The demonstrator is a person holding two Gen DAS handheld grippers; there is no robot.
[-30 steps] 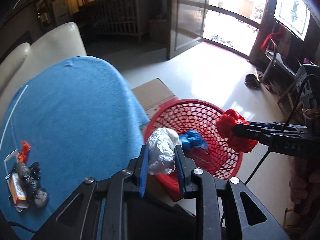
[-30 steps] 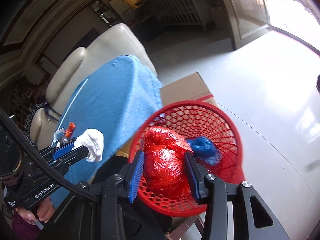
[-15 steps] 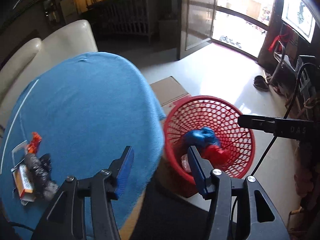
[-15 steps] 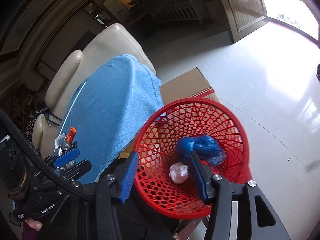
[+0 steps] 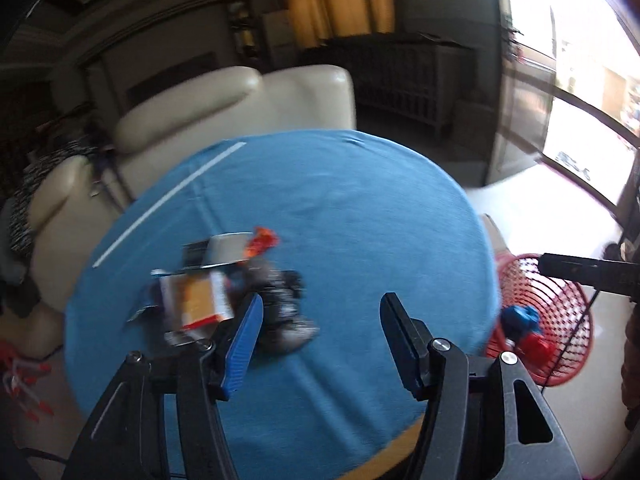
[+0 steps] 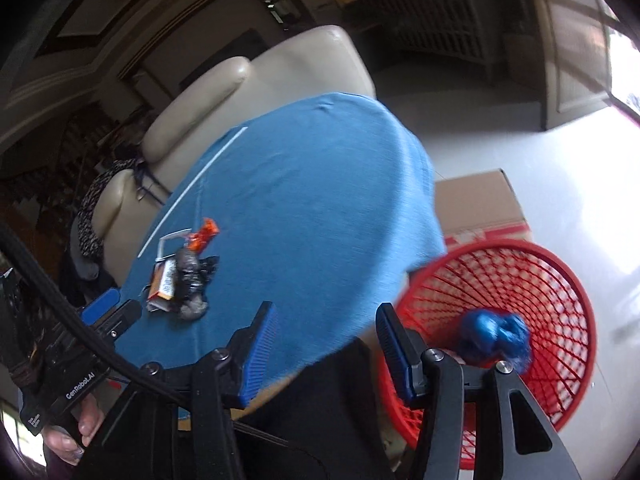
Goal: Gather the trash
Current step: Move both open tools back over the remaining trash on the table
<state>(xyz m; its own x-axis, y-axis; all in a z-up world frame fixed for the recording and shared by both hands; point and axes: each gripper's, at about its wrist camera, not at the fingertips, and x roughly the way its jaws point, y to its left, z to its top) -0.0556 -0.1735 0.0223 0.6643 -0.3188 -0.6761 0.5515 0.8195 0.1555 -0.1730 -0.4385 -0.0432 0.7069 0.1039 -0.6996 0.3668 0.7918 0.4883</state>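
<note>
A pile of trash lies on the blue-covered table (image 5: 360,216): an orange and white box (image 5: 198,300), an orange wrapper (image 5: 262,242), a grey crumpled bag (image 5: 280,312). My left gripper (image 5: 320,344) is open and empty, just short of the pile. The red mesh basket (image 6: 560,304) stands on the floor at the table's right edge, with a blue bag (image 6: 494,334) in it. In the left wrist view the basket (image 5: 560,320) also holds a red bag (image 5: 532,346). My right gripper (image 6: 324,352) is open and empty over the table edge beside the basket. The pile also shows in the right wrist view (image 6: 184,276).
A cream sofa (image 5: 224,108) stands behind the table. A cardboard box (image 6: 480,204) sits on the white floor beside the basket. A dark railing (image 5: 400,80) and a bright glass door (image 5: 580,120) are further back.
Both grippers opened and dropped the white and red bags into the basket, then swung left toward the table. The left gripper now faces the trash pile.
</note>
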